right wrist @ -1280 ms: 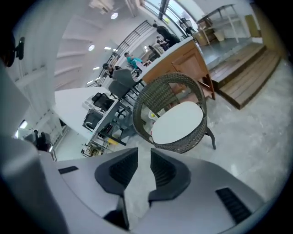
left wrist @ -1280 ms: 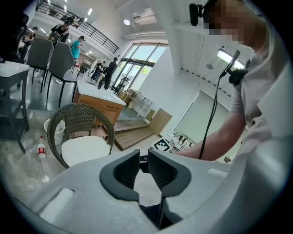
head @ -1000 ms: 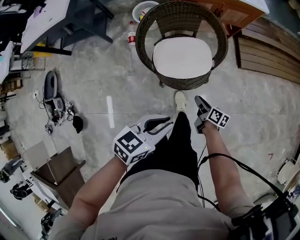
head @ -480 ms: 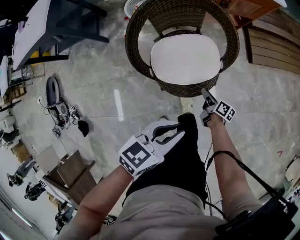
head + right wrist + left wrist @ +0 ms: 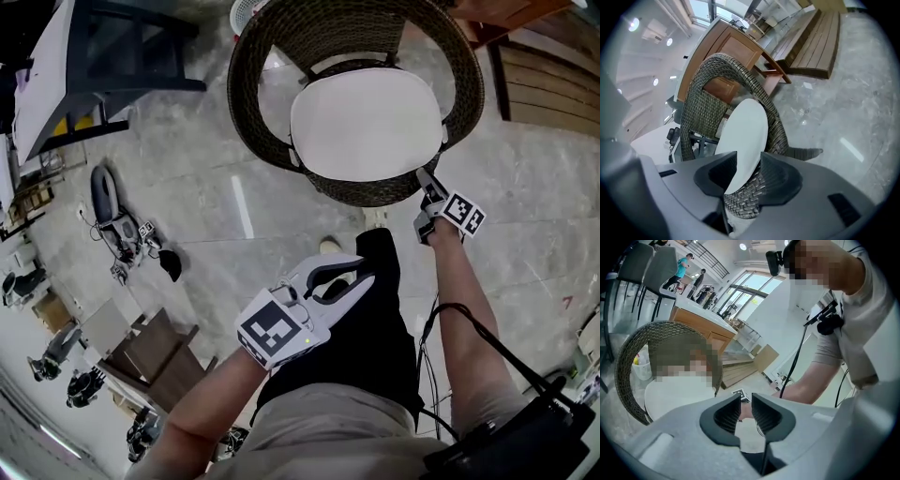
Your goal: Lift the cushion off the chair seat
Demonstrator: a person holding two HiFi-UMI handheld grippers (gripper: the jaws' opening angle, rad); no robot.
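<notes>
Two grippers, one in each of a standing person's hands, point toward a wicker chair in the head view. Nearest, at 5 o'clock, the left gripper [image 5: 345,279] hangs over the person's dark-clad leg [image 5: 380,319], well short of the chair. Its own view shows the jaws only a narrow slit apart, with nothing between them. Farther out, at 2 o'clock, the right gripper [image 5: 427,184] has its tips at the front rim of the chair [image 5: 356,192], at the seat's 4 o'clock corner. Its jaws stand wide and have just been opening. In the right gripper view the white edge of the cushion [image 5: 366,122] and the woven rim below it lie in the gap. The pads pinch neither, though whether one brushes the weave cannot be told. The cushion lies flat on the seat at 12 o'clock, filling it inside the round woven back, which curves around it from 9 o'clock over 12 to 3. On the pale stone floor [image 5: 216,178], a heap of dark gear [image 5: 117,220] lies at 9 o'clock. Beyond, a white-topped table [image 5: 42,75] stands at 10 o'clock and wooden planks [image 5: 553,75] lie at 2 o'clock.
</notes>
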